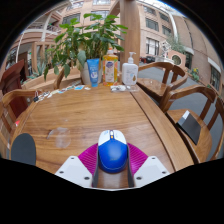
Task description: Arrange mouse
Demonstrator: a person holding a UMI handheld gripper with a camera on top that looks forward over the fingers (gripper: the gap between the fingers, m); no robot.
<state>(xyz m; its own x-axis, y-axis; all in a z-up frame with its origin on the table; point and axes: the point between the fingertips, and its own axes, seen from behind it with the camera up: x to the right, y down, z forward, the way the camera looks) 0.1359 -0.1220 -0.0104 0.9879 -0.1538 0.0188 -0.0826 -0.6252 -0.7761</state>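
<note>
We have the small blue and white computer mouse (113,153) clenched between our jaws, long axis pointing ahead over the round wooden table (90,115).

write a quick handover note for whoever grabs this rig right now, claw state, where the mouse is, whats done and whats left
Claw: shut on the blue mouse; both pink pads press its sides.
Mouse: held just above the round wooden table, at its near edge. Whether it touches the wood cannot be told.
Also on the table: a grey round mat near the fingers; a potted plant, bottles and papers at the far side.
Done: mouse gripped.
Left: choose its spot, set it down, open the claw.
</note>
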